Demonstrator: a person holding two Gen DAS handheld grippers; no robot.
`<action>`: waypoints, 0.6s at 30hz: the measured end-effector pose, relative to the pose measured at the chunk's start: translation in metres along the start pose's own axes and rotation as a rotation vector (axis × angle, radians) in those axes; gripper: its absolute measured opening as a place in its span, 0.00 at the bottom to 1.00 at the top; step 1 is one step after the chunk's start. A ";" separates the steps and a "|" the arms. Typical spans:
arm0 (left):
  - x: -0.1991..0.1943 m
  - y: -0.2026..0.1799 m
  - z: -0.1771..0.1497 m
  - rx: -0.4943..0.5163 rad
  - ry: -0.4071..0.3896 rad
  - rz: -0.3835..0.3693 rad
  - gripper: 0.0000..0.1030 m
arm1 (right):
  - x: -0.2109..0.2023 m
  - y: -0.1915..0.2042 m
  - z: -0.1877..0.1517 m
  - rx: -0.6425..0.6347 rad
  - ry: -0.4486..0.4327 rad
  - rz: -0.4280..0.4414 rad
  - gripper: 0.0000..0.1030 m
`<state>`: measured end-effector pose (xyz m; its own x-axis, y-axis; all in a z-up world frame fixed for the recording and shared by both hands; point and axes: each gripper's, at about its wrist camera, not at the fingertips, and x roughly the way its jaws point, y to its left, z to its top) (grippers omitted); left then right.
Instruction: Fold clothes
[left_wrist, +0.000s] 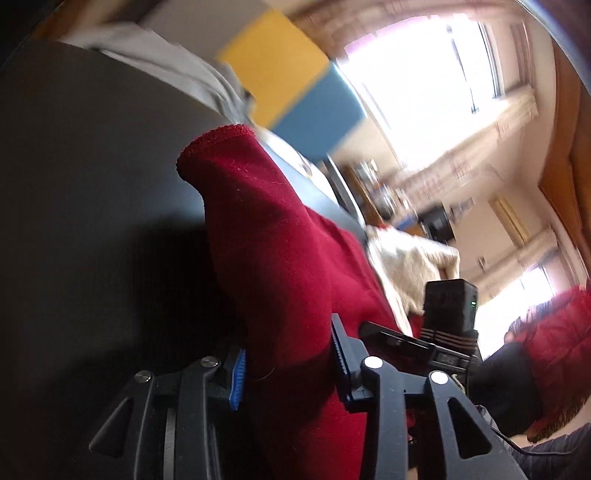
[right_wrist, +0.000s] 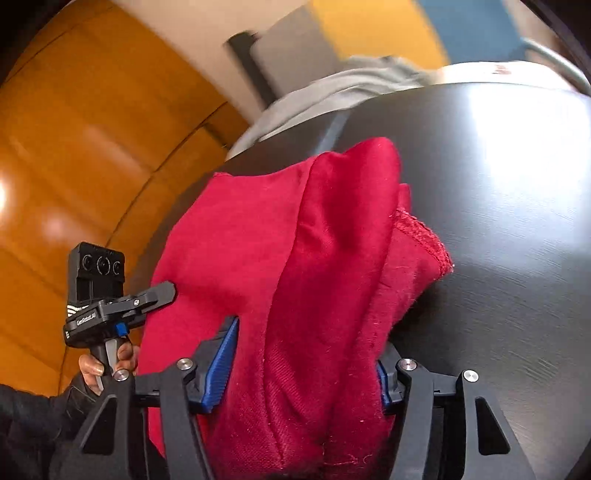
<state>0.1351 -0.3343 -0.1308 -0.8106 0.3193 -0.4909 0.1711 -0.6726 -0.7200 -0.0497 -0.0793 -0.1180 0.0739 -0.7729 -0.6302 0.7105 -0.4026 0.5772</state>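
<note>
Because the red garment (right_wrist: 295, 280) is soft, light woven cloth that bunches and droops, it is best held at its stitched hem, seen right of centre in the right wrist view. Bundled over the dark table (right_wrist: 498, 221), it fills both grippers: left gripper (left_wrist: 288, 369) and right gripper (right_wrist: 306, 365) each clamp a thick wad of it. A grey garment (right_wrist: 332, 92) lies crumpled at the table's far edge, upper centre.

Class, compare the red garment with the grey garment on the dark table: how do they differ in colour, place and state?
The red garment is bright crimson; the grey garment is pale. The red one is bunched between the fingers of the right gripper and the left gripper; the grey one is touched by neither. The red one is near the cameras; the grey one lies at the far edge of the table. Both are cloth.
</note>
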 end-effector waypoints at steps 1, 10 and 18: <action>-0.023 0.011 0.002 -0.012 -0.042 0.026 0.36 | 0.017 0.013 0.009 -0.021 0.020 0.029 0.56; -0.235 0.117 0.031 -0.128 -0.442 0.347 0.36 | 0.243 0.209 0.121 -0.295 0.218 0.317 0.56; -0.301 0.242 0.052 -0.336 -0.509 0.584 0.39 | 0.376 0.312 0.143 -0.437 0.303 0.279 0.56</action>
<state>0.3916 -0.6280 -0.1316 -0.6796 -0.4121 -0.6069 0.7335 -0.3758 -0.5663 0.1000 -0.5661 -0.1007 0.4499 -0.6203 -0.6425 0.8527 0.0846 0.5154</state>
